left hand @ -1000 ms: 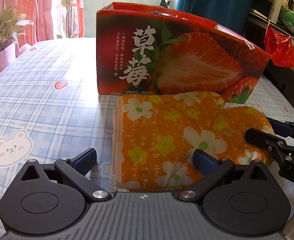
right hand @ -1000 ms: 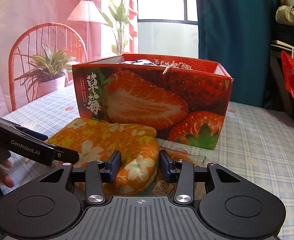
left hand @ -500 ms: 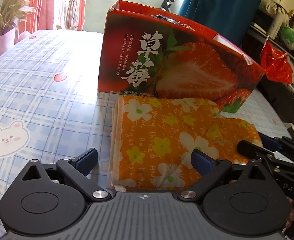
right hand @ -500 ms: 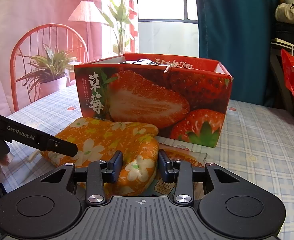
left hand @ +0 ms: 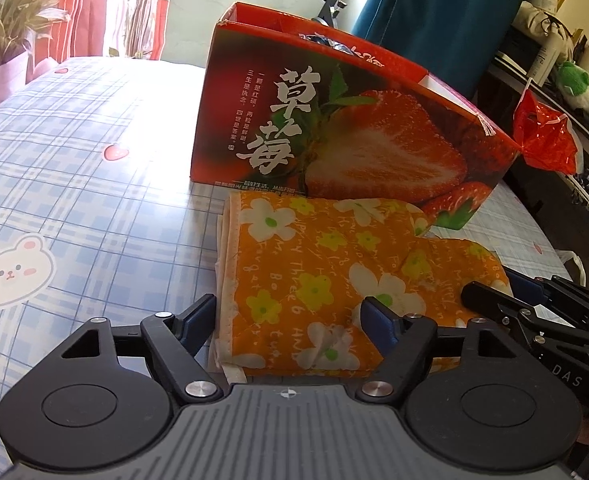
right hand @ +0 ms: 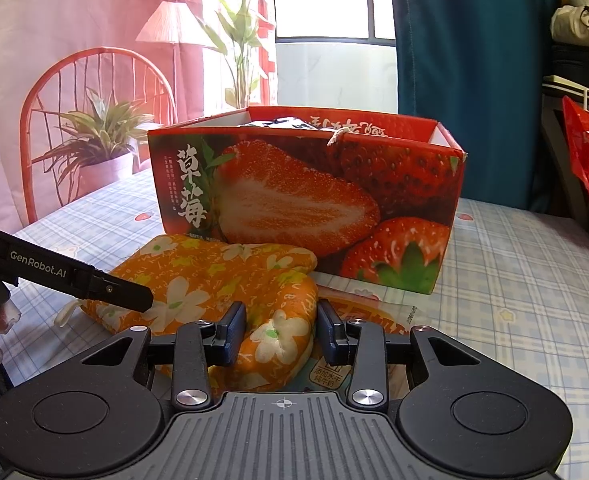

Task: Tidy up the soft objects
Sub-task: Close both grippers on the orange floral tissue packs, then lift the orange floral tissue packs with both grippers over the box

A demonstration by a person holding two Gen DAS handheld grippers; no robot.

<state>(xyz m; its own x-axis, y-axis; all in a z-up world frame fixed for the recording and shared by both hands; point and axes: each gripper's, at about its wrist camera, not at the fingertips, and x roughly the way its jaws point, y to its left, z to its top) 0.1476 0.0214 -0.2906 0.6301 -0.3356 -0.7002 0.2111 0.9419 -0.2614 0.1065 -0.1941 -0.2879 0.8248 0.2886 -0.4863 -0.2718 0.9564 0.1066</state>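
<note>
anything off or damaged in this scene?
Minor only: the box has frayed, torn top corners. A flat printed packet lies partly under the mitt. Nothing spilled.

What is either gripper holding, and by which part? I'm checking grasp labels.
The right gripper grips the orange oven mitt by its fingertip end. The left gripper straddles the cuff, jaws open.

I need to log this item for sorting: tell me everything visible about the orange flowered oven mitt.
The oven mitt is padded orange fabric with white and yellow flowers, pale cuff trim. It lies flat on the checked tablecloth before the strawberry box. The right tongs straddle its fingertip end; the left tongs straddle the cuff end.
</note>
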